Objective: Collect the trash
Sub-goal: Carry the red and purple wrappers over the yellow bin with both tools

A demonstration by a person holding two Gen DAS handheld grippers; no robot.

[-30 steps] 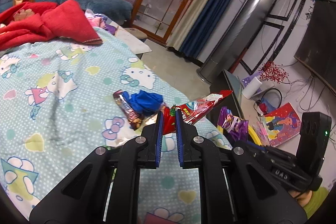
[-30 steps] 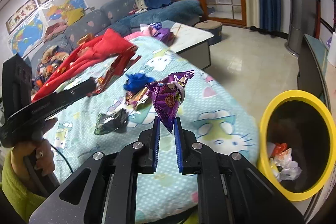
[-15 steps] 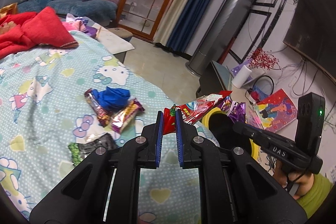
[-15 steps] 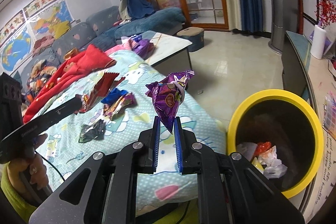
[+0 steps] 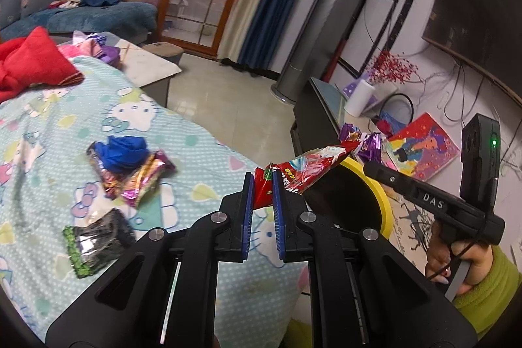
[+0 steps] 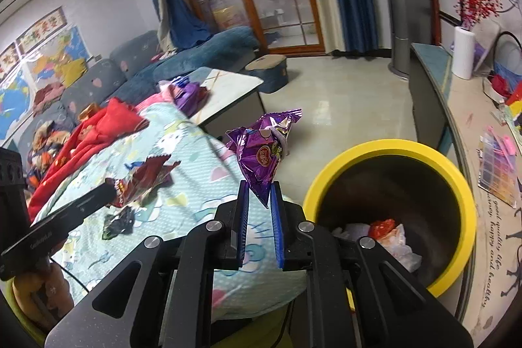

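My left gripper (image 5: 262, 185) is shut on a red snack wrapper (image 5: 303, 167) and holds it in the air beside the yellow-rimmed trash bin (image 5: 378, 185). My right gripper (image 6: 259, 193) is shut on a purple snack bag (image 6: 261, 152) and holds it just left of the bin (image 6: 424, 152), which has crumpled trash (image 6: 385, 234) inside. The purple bag also shows in the left wrist view (image 5: 365, 142). Several wrappers lie on the Hello Kitty blanket (image 5: 39, 152): a blue crumpled piece (image 5: 125, 149), a pink foil wrapper (image 5: 143, 181) and a black-green wrapper (image 5: 94, 245).
A red cloth (image 5: 29, 61) lies at the far end of the bed. A low TV bench (image 6: 437, 87) with a white roll (image 6: 463, 52) runs along the right wall behind the bin. A grey tower fan (image 5: 326, 18) stands on the tiled floor.
Both grippers have swung right, from over the blanket towards the bin, each still holding its wrapper. The bin now lies close under and beside both.
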